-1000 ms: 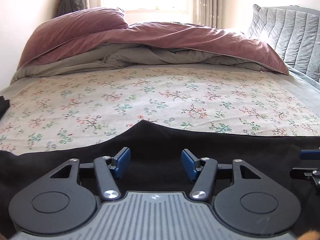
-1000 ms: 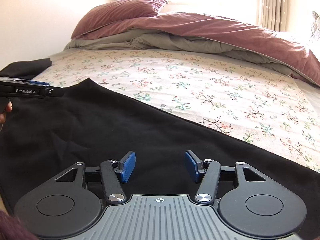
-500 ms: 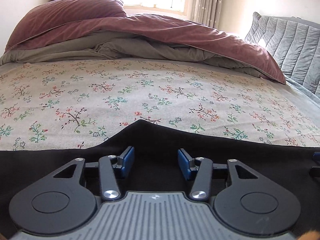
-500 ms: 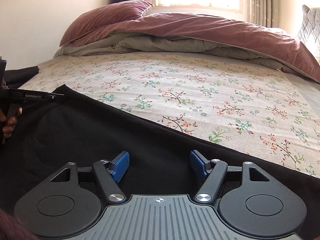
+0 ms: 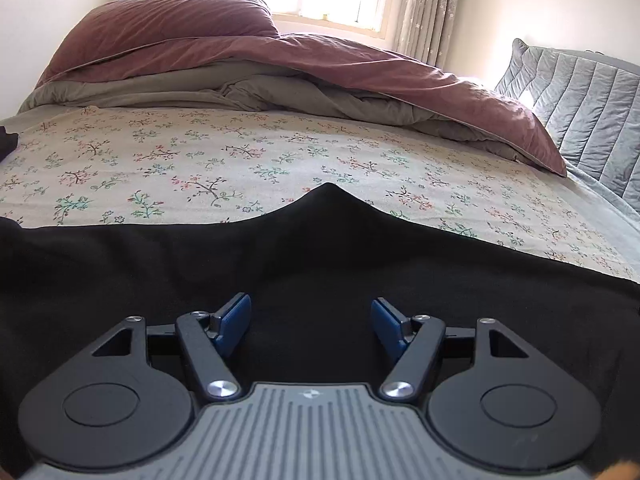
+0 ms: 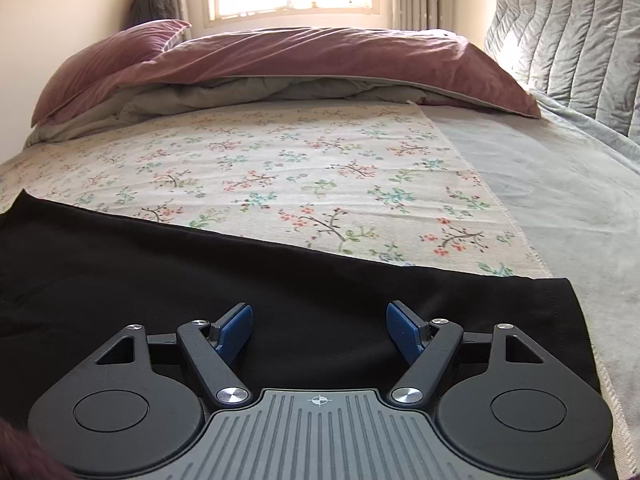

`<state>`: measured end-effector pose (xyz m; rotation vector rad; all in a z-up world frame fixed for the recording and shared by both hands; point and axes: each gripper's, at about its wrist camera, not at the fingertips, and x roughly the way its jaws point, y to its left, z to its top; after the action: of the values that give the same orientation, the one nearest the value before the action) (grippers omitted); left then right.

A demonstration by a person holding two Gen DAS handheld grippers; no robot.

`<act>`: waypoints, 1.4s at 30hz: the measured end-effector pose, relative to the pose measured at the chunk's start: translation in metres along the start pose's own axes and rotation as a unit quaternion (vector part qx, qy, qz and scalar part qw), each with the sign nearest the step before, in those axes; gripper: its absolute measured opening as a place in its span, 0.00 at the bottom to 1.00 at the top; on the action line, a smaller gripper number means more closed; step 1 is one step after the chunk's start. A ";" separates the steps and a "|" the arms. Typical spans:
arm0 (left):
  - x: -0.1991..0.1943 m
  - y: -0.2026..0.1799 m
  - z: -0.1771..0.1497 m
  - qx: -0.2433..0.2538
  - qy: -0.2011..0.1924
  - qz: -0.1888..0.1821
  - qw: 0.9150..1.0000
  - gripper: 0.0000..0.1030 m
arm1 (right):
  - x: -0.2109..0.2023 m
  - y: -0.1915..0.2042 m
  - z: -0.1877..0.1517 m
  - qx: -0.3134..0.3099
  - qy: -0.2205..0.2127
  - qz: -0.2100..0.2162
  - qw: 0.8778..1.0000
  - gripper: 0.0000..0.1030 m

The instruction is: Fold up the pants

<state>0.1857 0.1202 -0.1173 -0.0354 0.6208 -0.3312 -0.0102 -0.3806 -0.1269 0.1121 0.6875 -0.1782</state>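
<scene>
Black pants lie flat across the near part of the floral sheet, with a pointed peak of cloth at their far edge in the left wrist view. My left gripper hovers over them, its jaws opening, blue pads apart with only flat cloth beneath. In the right wrist view the pants end in a squared corner at the right. Near that end my right gripper is over the cloth, jaws opening and nothing pinched between its blue pads.
The floral sheet covers the bed. A maroon duvet and pillow are heaped at the far end below a window. A grey quilted cushion stands at the right, with a grey blanket along the bed's right side.
Both grippers' jaws have widened. My right gripper has travelled rightward along the pants to their squared end, and the other gripper has left its view. My left gripper has shifted over the cloth.
</scene>
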 end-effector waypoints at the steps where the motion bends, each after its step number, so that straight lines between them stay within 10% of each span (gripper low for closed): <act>1: -0.003 -0.001 -0.003 0.007 0.005 0.006 1.000 0.79 | -0.004 -0.007 -0.003 0.003 0.000 -0.004 1.000 0.73; 14: -0.056 -0.065 -0.015 0.060 0.028 0.046 0.997 0.85 | -0.073 -0.035 -0.010 0.030 0.054 -0.063 0.996 0.74; 19: -0.068 -0.092 -0.019 0.041 0.048 0.005 0.998 1.00 | -0.098 -0.063 -0.005 0.079 0.071 -0.052 0.993 0.72; 30: -0.053 -0.121 -0.025 0.009 0.073 -0.062 0.995 1.00 | -0.098 -0.103 -0.030 0.139 0.110 -0.055 0.983 0.52; 42: -0.038 -0.147 -0.033 0.035 0.095 -0.087 0.991 1.00 | -0.066 -0.106 -0.028 0.112 0.126 -0.079 0.982 0.52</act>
<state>0.0950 -0.0044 -0.1033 0.0109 0.7972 -0.5288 -0.0989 -0.4719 -0.1104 0.3007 0.9290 -0.3992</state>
